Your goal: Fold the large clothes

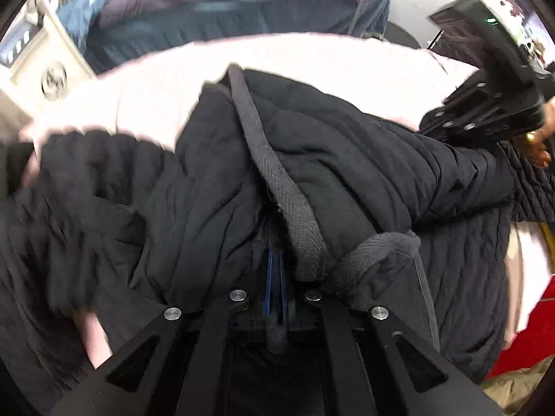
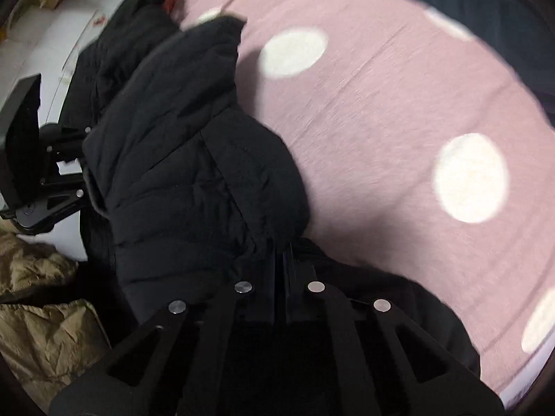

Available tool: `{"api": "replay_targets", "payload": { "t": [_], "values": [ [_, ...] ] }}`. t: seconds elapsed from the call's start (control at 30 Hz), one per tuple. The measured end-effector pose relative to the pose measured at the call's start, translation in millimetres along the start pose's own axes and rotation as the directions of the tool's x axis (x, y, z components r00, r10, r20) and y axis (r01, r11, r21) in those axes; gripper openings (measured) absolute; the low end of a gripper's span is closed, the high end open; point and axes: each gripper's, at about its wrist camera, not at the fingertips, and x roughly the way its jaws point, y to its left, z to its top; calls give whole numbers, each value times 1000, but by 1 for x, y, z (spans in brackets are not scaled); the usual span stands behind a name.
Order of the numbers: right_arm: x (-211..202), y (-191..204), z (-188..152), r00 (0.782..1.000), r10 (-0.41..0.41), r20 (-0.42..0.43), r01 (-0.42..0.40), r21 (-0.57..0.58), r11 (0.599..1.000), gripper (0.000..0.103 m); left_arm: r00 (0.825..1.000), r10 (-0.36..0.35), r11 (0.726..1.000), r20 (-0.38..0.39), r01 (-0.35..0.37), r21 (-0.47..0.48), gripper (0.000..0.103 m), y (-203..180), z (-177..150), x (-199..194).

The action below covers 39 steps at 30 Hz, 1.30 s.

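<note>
A black quilted coat [image 1: 215, 187] is seen bunched on a bed covered by a pink sheet [image 2: 374, 111] with white dots. In the left wrist view, the left claw [image 1: 275, 277] is pressed together on the coat's edge beside a grey woven tape [image 1: 277, 187] — blue fingers [image 1: 269, 277] show between the folds. In the right wrist view, the right claw [image 2: 282, 260] is likewise pinched on a fold of the coat, a padded sleeve rising ahead of it. A tan garment [image 2: 38, 312] is glimpsed at lower left — off the sheet. Both views are blurred.
</note>
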Motion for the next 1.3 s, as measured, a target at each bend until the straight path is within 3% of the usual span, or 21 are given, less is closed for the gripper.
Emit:
{"api": "replay_targets", "payload": {
  "t": [0.1, 0.23, 0.3, 0.4, 0.43, 0.47, 0.5, 0.53, 0.57, 0.6, 0.63, 0.67, 0.7, 0.77, 0.83, 0.9, 0.97, 1.03, 1.1, 1.17, 1.3],
  "values": [
    [-52, -9, -18, 979, -89, 185, 73, 90, 993, 3, 993, 71, 995, 90, -77, 71, 4, -11, 31, -2],
    [-98, -21, -28, 899, -312, 307, 252, 220, 942, 2, 975, 146, 983, 168, -161, 83, 4, -23, 109, 28],
    [-94, -34, -24, 869, -404, 284, 322, 293, 900, 3, 975, 184, 979, 122, -193, 69, 6, -21, 146, 58],
    [-71, -56, -16, 762, -628, 158, 537, 386, 750, 8, 980, 186, 983, -65, -185, 15, 9, -9, 193, 98],
    [-70, -68, -19, 749, -654, 107, 564, 417, 713, 8, 985, 155, 987, -78, -158, -41, 9, -1, 205, 94],
    [-74, -72, -22, 755, -647, 107, 530, 483, 697, 8, 993, 109, 987, -47, -113, -110, 15, 9, 210, 81],
    [-87, -70, -31, 757, -633, 161, 468, 542, 698, 8, 997, 68, 981, 19, -63, -185, 45, 20, 210, 60],
    [-96, -64, -37, 755, -618, 218, 414, 572, 708, 10, 995, 57, 971, 81, -36, -235, 64, 29, 207, 42],
    [-105, -51, -46, 747, -595, 296, 352, 583, 733, 24, 987, 62, 959, 150, -17, -284, 90, 38, 200, 21],
    [-110, -36, -52, 742, -576, 342, 328, 565, 757, 39, 972, 69, 946, 223, 7, -325, 93, 45, 191, 4],
    [-108, -17, -54, 741, -559, 372, 320, 536, 781, 75, 959, 56, 937, 278, 45, -345, 93, 51, 175, -13],
    [-104, 2, -59, 743, -534, 402, 312, 499, 809, 82, 962, 42, 942, 270, 52, -332, 93, 51, 159, -21],
    [-94, 17, -58, 752, -506, 422, 303, 461, 834, 82, 972, 45, 953, 231, 28, -303, 93, 47, 141, -23],
    [-66, 48, -69, 796, -452, 402, 294, 394, 871, 82, 982, 85, 969, 171, -42, -242, 93, 32, 104, -20],
    [-20, 77, -79, 848, -430, 310, 322, 341, 883, 82, 989, 116, 982, 95, -99, -164, 93, 13, 62, -9],
    [19, 90, -91, 876, -434, 210, 357, 321, 877, 82, 989, 147, 984, -10, -147, -96, 93, 3, 12, 3],
    [56, 92, -97, 882, -454, 122, 399, 317, 860, 90, 974, 193, 978, -122, -201, -56, 93, -6, -23, 30],
    [75, 85, -100, 884, -462, 78, 415, 328, 849, 95, 969, 219, 973, -116, -225, -48, 98, -7, -37, 47],
    [81, 78, -90, 883, -468, 50, 420, 364, 831, 98, 974, 196, 975, -111, -206, -85, 98, -2, -35, 54],
    [88, 73, -78, 882, -471, 2, 436, 371, 820, 98, 974, 158, 975, -163, -180, -132, 98, 6, -24, 60],
    [91, 67, -63, 904, -426, -40, 407, 386, 828, 99, 966, 122, 977, -230, -157, -142, 98, 15, -13, 64]
  ]
}}
